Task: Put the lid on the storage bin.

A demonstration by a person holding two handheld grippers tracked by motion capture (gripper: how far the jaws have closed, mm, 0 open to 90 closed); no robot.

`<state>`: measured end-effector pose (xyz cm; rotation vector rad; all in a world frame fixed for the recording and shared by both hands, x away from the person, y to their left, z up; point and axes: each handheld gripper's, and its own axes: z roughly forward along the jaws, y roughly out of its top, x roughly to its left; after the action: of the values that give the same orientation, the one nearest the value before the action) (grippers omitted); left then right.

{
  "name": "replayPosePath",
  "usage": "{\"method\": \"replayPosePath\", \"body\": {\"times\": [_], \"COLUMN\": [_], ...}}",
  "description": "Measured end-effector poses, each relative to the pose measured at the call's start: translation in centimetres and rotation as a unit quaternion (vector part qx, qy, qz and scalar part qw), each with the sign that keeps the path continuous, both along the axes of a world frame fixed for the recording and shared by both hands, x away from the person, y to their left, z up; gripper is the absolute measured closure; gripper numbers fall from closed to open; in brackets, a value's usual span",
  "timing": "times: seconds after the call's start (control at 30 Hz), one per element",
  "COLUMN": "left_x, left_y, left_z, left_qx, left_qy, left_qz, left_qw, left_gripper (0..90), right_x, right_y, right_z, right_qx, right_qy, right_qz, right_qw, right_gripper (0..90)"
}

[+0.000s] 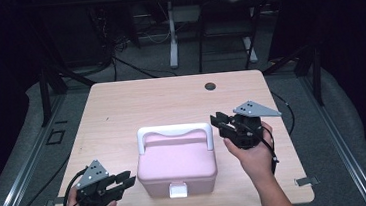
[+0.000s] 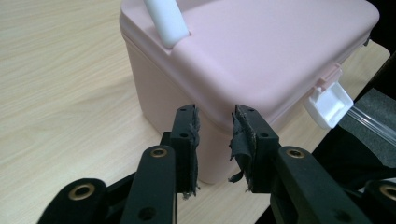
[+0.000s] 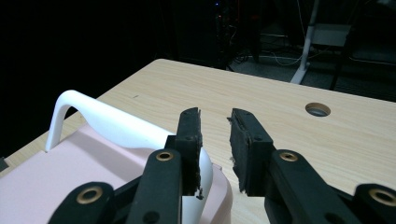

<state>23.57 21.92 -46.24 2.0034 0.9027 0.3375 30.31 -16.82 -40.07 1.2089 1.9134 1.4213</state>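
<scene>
Two grippers flanked a pink box [image 1: 176, 166] that sat near the front edge of our wooden table [image 1: 136, 102], its white handle [image 1: 173, 131] lying toward the far side and its white latch [image 1: 178, 189] facing us. We held the left gripper [image 1: 122, 181] just beside the box's left wall, jaws apart with nothing between them, aimed at its near corner [image 2: 212, 140]. We held the right gripper [image 1: 221, 124] close to the handle's right end, jaws likewise apart and empty. Beyond, a cable hole [image 1: 210, 86] marked the tabletop, and a white desk leg [image 1: 172, 33] stood on the dark floor behind.
</scene>
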Motion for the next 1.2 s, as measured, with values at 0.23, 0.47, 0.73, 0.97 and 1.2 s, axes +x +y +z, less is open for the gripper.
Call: {"method": "replayPosePath", "body": {"times": [0.23, 0.47, 0.73, 0.97, 1.2], "left_x": [0.8, 1.8, 3.4, 4.9, 6.8], "left_y": [0.0, -0.3, -0.6, -0.6, -0.6], "left_z": [0.7, 1.2, 2.1, 3.0, 3.9], "left_qx": [-0.001, -0.002, -0.010, -0.021, -0.025], "left_qy": [-0.003, -0.004, -0.009, -0.008, -0.011], "left_qz": [0.005, 0.010, 0.020, 0.026, 0.040], "left_qw": [1.0000, 0.9999, 0.9997, 0.9994, 0.9988], "left_gripper": [64.6, 59.4, 56.3, 56.3, 56.2], "right_x": [-0.1, -0.1, -0.2, -0.2, -0.3], "right_y": [0.0, -0.2, -0.4, -0.3, -0.6], "right_z": [0.0, 0.2, 0.5, 0.8, 0.4], "right_qx": [-0.001, 0.002, 0.001, 0.000, -0.006], "right_qy": [-0.001, -0.001, -0.002, 0.003, 0.009], "right_qz": [0.000, 0.001, 0.001, 0.005, 0.002], "right_qw": [1.0000, 1.0000, 1.0000, 1.0000, 0.9999], "right_gripper": [72.6, 70.3, 69.0, 67.7, 64.7]}}
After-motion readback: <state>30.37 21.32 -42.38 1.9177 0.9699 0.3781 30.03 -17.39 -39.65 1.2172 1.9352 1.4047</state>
